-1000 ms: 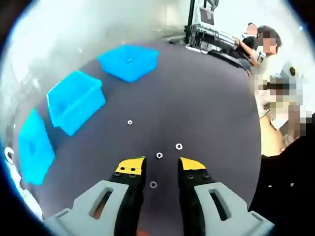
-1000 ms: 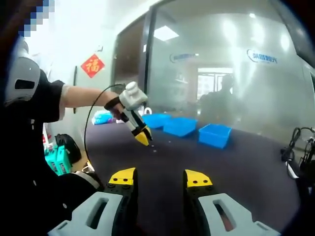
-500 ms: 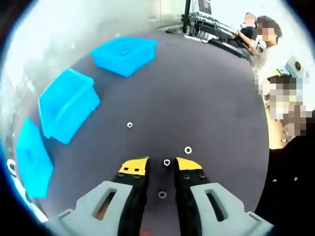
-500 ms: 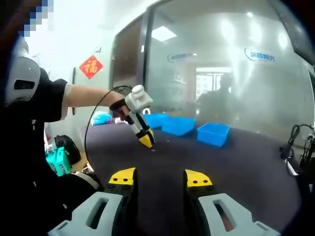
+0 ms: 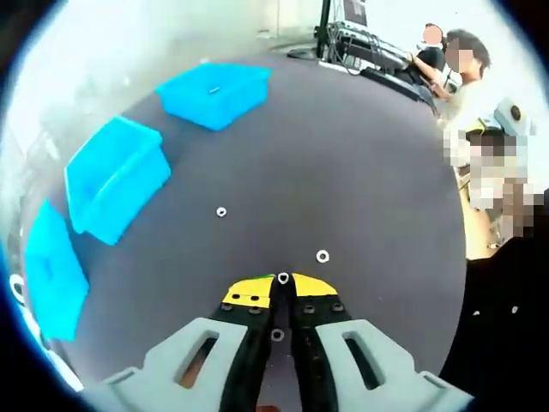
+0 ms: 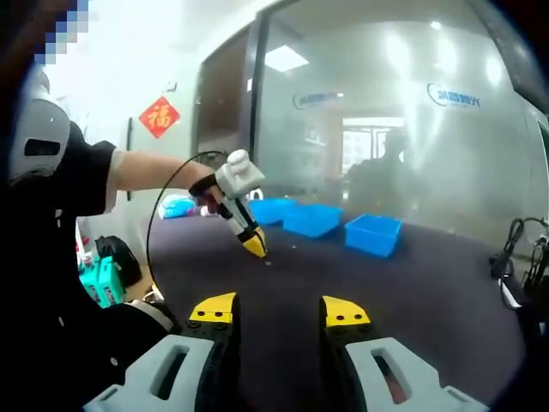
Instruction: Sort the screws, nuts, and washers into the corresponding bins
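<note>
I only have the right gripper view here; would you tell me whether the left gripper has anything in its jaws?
Observer: Yes. The left gripper has its jaws closed on a small ring at the tips.
Operator: Thank you. Are other pieces loose on the table?
Observer: Three: a second ring beside the tips, a third ring toward the middle bin, and a fourth ring under the jaws.
Operator: Is any bin filled?
Observer: The far bin holds one small piece.
</note>
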The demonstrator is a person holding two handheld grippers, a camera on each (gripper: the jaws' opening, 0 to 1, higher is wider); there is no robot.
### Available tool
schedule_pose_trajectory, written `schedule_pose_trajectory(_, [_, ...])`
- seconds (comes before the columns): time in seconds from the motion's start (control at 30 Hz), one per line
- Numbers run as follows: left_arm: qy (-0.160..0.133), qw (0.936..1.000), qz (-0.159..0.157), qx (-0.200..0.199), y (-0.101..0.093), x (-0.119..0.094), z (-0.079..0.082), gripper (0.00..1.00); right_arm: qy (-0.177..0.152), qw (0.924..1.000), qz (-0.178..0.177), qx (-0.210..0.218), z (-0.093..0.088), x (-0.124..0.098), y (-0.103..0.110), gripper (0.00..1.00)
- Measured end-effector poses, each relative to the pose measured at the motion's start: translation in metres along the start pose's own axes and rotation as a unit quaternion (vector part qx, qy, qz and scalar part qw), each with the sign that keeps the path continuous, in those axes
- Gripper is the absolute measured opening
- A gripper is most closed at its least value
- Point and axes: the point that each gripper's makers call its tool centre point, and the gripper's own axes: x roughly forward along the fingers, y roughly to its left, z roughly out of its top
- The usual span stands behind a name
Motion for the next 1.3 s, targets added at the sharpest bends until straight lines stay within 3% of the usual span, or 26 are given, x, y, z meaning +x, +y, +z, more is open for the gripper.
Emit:
schedule_pose_trajectory(0.1, [-0.021,0.9998,0.001,-0.007,-0.001,-0.005,0.004,0.01,-0.001,1.0000,0.001,-0.001,0.002,0.000,0.001,0.33])
schedule_pose_trajectory(0.17, [-0.055,0.9983,-0.004,-0.018,-0.006,-0.011,0.012,0.01,-0.001,1.0000,0.000,-0.002,0.003,0.000,0.001,0.33])
schedule_pose_trajectory(0.27, [-0.080,0.9957,-0.019,-0.044,-0.014,-0.019,0.015,0.01,-0.003,1.0000,-0.001,-0.003,0.004,0.001,0.001,0.33])
schedule_pose_trajectory(0.33, [-0.103,0.9937,-0.011,-0.041,-0.014,-0.025,0.018,0.01,-0.003,1.0000,-0.004,-0.006,0.006,0.003,0.000,0.33])
schedule_pose_trajectory(0.5, [-0.178,0.9823,0.011,-0.056,-0.014,-0.048,0.032,0.01,-0.010,0.9999,-0.008,-0.005,0.010,0.004,0.001,0.33])
schedule_pose_trajectory(0.57, [-0.210,0.9755,0.037,-0.053,-0.010,-0.061,0.036,0.01,-0.012,0.9999,-0.009,-0.005,0.012,0.004,0.001,0.33])
schedule_pose_trajectory(0.67, [-0.257,0.9589,0.118,-0.024,0.005,-0.083,0.039,0.01,-0.011,0.9999,-0.010,-0.007,0.013,0.003,0.000,0.33])
schedule_pose_trajectory(0.7, [-0.276,0.9518,0.131,-0.027,0.005,-0.090,0.038,0.01,-0.012,0.9999,-0.010,-0.007,0.014,0.003,0.001,0.33])
schedule_pose_trajectory(0.8, [-0.315,0.9358,0.148,-0.058,0.009,-0.105,0.035,0.01,-0.014,0.9998,-0.009,-0.008,0.017,0.004,0.002,0.33])
schedule_pose_trajectory(0.97, [-0.373,0.8953,0.218,-0.108,0.034,-0.129,0.016,0.01,-0.016,0.9998,-0.006,-0.007,0.018,0.006,0.006,0.33])
schedule_pose_trajectory(1.1, [-0.391,0.8693,0.263,-0.149,0.056,-0.143,-0.004,0.01,-0.015,0.9998,-0.002,-0.008,0.019,0.007,0.009,0.33])
schedule_pose_trajectory(1.13, [-0.389,0.8668,0.271,-0.155,0.061,-0.145,-0.009,0.01,-0.015,0.9998,-0.001,-0.010,0.020,0.008,0.010,0.33])
schedule_pose_trajectory(1.23, [-0.390,0.8509,0.298,-0.187,0.080,-0.155,-0.021,0.01,-0.015,0.9998,0.001,-0.011,0.021,0.008,0.012,0.33])
schedule_pose_trajectory(1.3, [-0.387,0.8436,0.322,-0.187,0.094,-0.165,-0.025,0.01,-0.016,0.9998,0.003,-0.012,0.022,0.009,0.013,0.33])
